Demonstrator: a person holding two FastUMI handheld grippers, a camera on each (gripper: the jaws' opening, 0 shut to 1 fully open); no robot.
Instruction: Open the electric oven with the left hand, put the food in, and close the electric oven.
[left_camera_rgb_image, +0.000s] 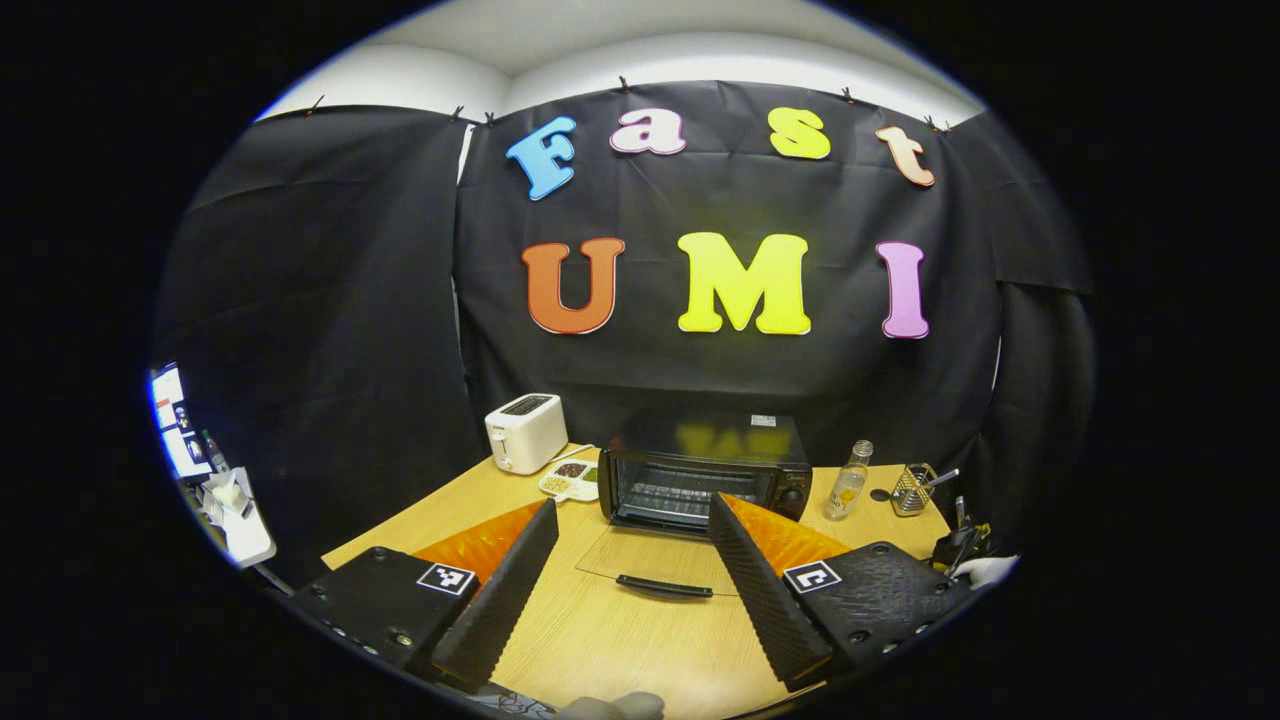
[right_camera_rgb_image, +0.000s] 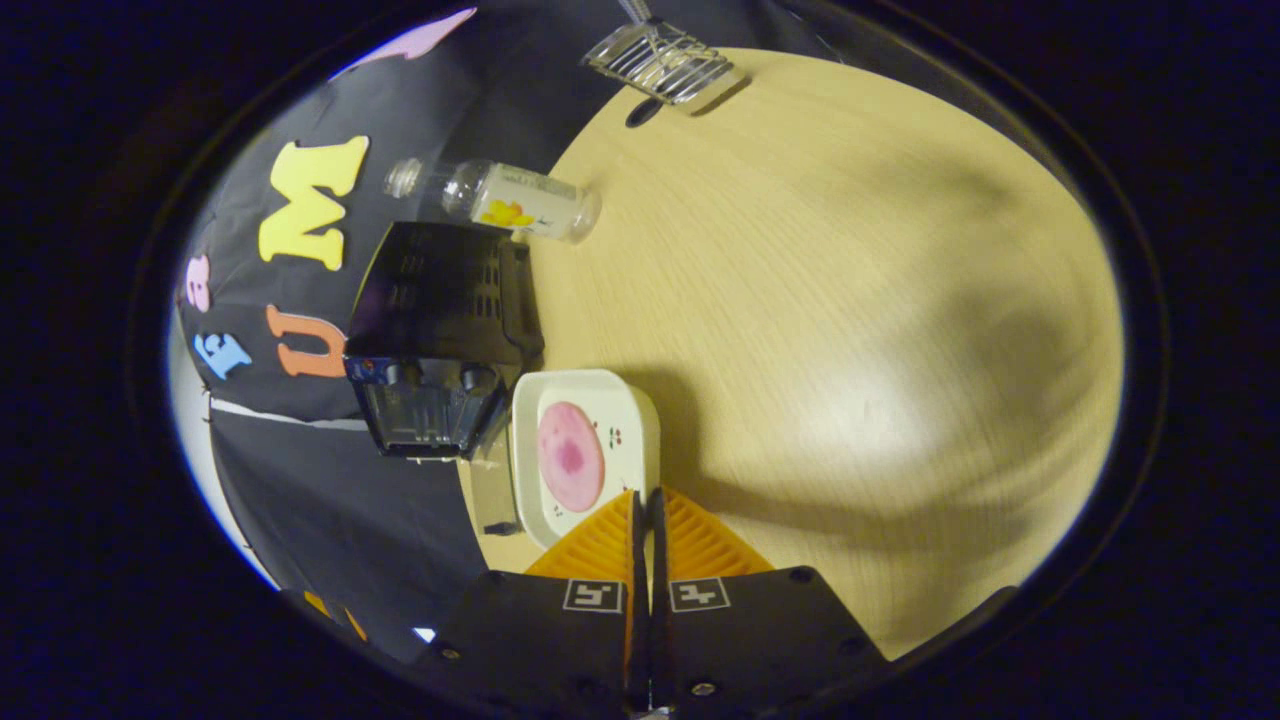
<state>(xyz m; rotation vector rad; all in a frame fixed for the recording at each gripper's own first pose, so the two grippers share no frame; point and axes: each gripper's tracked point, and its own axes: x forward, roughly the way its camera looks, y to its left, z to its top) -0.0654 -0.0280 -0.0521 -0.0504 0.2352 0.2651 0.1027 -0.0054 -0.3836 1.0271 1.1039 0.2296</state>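
The black electric oven (left_camera_rgb_image: 700, 465) stands at the back of the wooden table (left_camera_rgb_image: 620, 640). Its glass door (left_camera_rgb_image: 650, 560) lies folded down flat, handle (left_camera_rgb_image: 663, 586) toward me. My left gripper (left_camera_rgb_image: 630, 520) hangs open in front of it, with the door seen between the fingers and nothing held. In the right gripper view a white square plate (right_camera_rgb_image: 625, 420) carries a round pink slice of food (right_camera_rgb_image: 570, 455). My right gripper (right_camera_rgb_image: 643, 497) is shut on the plate's near rim. The plate sits just beside the oven (right_camera_rgb_image: 440, 320) and its lowered door (right_camera_rgb_image: 495, 495).
A white toaster (left_camera_rgb_image: 525, 430) and a small snack tray (left_camera_rgb_image: 572, 480) sit left of the oven. A clear bottle (left_camera_rgb_image: 848, 480) and a wire basket (left_camera_rgb_image: 912, 488) stand to its right. The bottle (right_camera_rgb_image: 500, 200) and basket (right_camera_rgb_image: 660, 60) are also in the right gripper view.
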